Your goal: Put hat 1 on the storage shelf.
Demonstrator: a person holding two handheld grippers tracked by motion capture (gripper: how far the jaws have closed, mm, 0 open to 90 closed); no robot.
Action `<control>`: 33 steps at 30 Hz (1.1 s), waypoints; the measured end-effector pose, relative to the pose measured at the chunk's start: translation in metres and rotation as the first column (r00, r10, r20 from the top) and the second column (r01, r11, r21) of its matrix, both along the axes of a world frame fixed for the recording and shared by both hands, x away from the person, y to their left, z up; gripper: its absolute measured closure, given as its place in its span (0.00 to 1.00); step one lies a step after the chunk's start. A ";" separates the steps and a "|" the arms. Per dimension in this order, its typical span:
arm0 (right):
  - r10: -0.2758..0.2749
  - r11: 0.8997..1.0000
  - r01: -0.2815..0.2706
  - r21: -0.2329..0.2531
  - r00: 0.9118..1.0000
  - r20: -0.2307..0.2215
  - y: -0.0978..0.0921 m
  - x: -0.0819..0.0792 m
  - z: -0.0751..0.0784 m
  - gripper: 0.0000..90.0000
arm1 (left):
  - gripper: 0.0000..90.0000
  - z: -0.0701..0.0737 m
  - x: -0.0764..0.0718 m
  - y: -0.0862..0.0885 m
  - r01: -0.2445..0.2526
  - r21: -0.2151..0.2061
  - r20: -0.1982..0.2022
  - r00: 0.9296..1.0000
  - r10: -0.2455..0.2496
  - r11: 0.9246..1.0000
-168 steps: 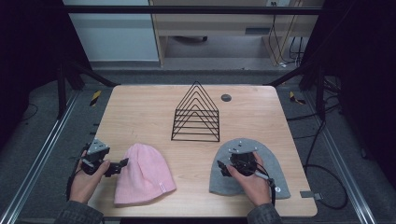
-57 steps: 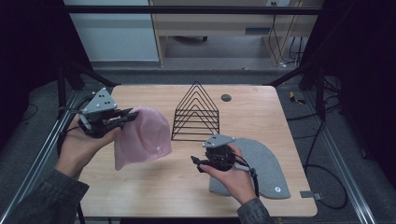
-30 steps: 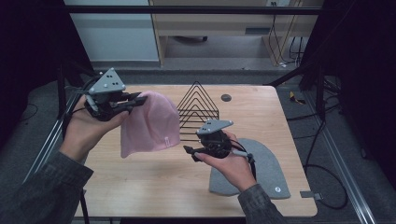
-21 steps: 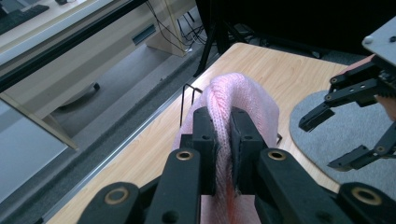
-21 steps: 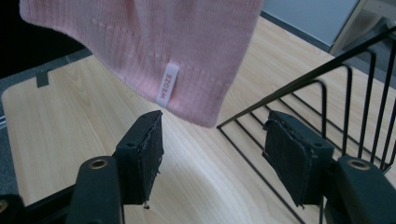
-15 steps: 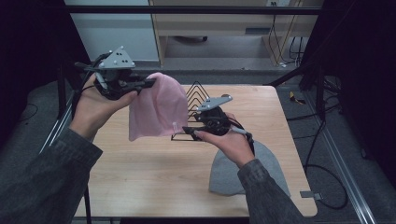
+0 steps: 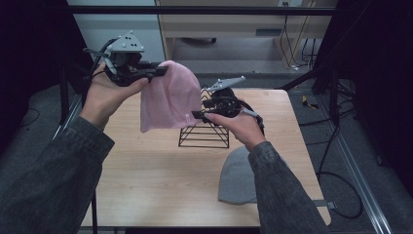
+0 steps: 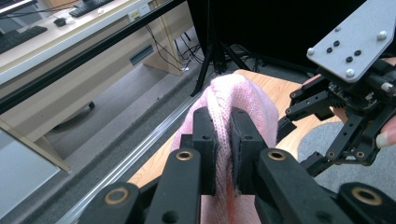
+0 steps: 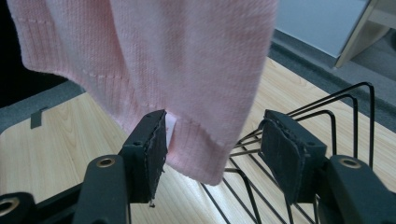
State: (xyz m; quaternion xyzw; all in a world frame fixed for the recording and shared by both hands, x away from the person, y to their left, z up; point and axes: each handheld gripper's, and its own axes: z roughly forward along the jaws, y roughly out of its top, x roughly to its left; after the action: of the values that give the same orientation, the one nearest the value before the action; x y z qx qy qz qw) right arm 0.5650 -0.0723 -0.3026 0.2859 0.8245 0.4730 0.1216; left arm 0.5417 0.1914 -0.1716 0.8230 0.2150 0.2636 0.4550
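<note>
Pink hat (image 7: 168,100): soft knitted cloth, matt, with a ribbed hem — fine rows of stitches show up close.
Grey hat (image 7: 238,175): matt cloth, felt-like.
Rack (image 7: 204,135): thin black wire, smooth, slight sheen.
Table (image 7: 160,175): pale wood, smooth, visible grain.
Left gripper (image 8: 223,140): matt black plastic, brass-coloured rivets — rough dark pads.
Right gripper (image 9: 212,147): the same matt black plastic, grainy pads.

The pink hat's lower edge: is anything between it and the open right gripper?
Nothing visible. The pink hat hangs from the left gripper, shut on its top. Its lower edge already sits between the open jaws of the right gripper. The black wire rack stands just behind and below, not between them.
</note>
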 end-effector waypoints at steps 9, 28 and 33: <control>0.003 1.000 -0.003 -0.030 1.000 -0.010 -0.005 0.009 -0.005 0.49 | 0.91 0.005 0.012 -0.005 0.017 -0.001 -0.001 1.000 -0.017 1.000; 0.018 0.999 -0.019 0.037 1.000 0.009 -0.023 0.038 0.012 0.74 | 0.91 0.021 0.042 -0.020 0.049 -0.043 0.018 0.999 -0.048 0.998; 0.027 0.999 -0.028 0.037 0.999 0.028 -0.022 0.041 0.016 0.86 | 0.91 0.020 0.048 -0.025 0.057 -0.048 0.019 0.998 -0.056 0.997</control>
State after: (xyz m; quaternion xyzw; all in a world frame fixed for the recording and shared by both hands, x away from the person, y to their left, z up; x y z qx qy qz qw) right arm 0.6060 -0.0948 -0.2864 0.2700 0.8176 0.4939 0.1211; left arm 0.5896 0.1664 -0.1516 0.8151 0.1939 0.2526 0.4839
